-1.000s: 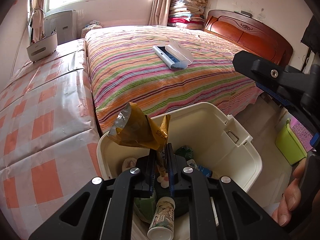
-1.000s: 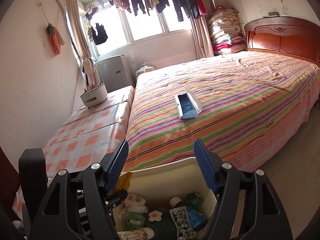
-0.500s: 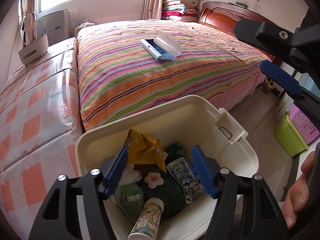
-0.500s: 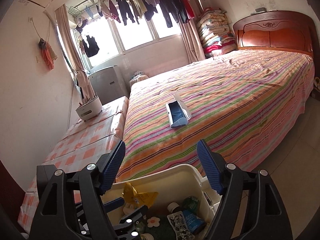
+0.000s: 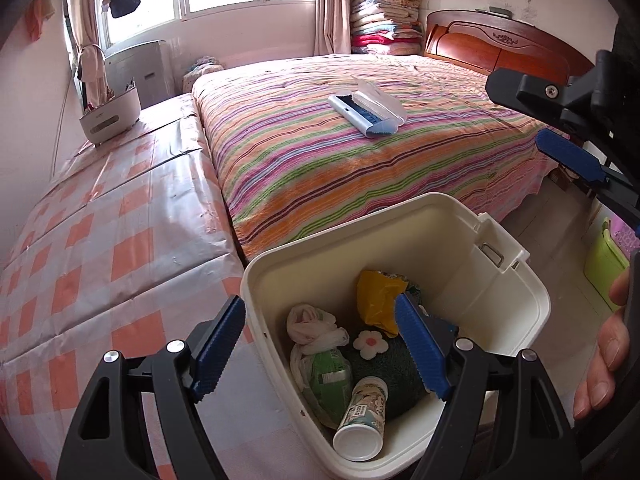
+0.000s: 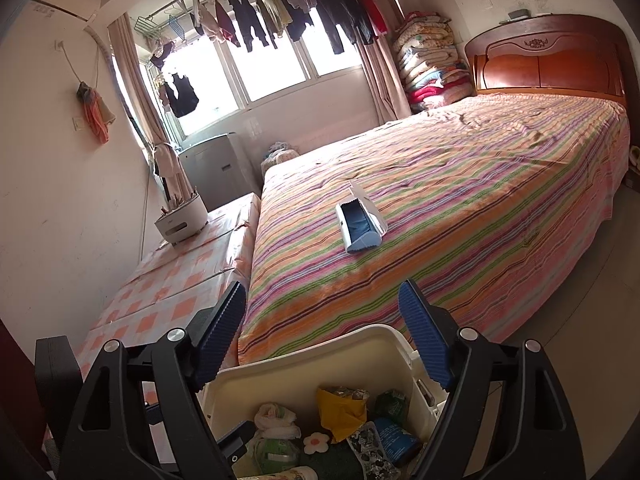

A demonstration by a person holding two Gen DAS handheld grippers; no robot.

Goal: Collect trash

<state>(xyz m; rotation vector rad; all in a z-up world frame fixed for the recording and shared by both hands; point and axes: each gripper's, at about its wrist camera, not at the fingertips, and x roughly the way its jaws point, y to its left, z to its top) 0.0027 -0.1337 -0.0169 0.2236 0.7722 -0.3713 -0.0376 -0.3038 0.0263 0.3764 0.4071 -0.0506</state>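
A cream plastic bin [image 5: 516, 292] stands at the foot of the striped bed and holds trash: a yellow snack bag [image 5: 376, 296], a knotted white plastic bag [image 5: 312, 326], a green wrapper, a paper cup [image 5: 362, 420] and a flower-patterned dark cloth. My left gripper [image 5: 320, 344] is open and empty above the bin's left rim. My right gripper [image 6: 322, 340] is open and empty, higher, over the bin's far rim [image 6: 304, 354]. The yellow bag also shows in the right wrist view [image 6: 340, 406]. A white and blue box [image 6: 360, 226] lies open on the bed.
The striped bed [image 5: 320, 168] fills the middle. A bench with an orange checked cover [image 5: 100, 248] runs along its left side, with a white holder [image 5: 110, 118] at its far end. A green basket [image 5: 604, 262] stands on the floor at right.
My left gripper opened and let the yellow snack bag drop into the bin, then drew back and up. My right gripper rose a little.
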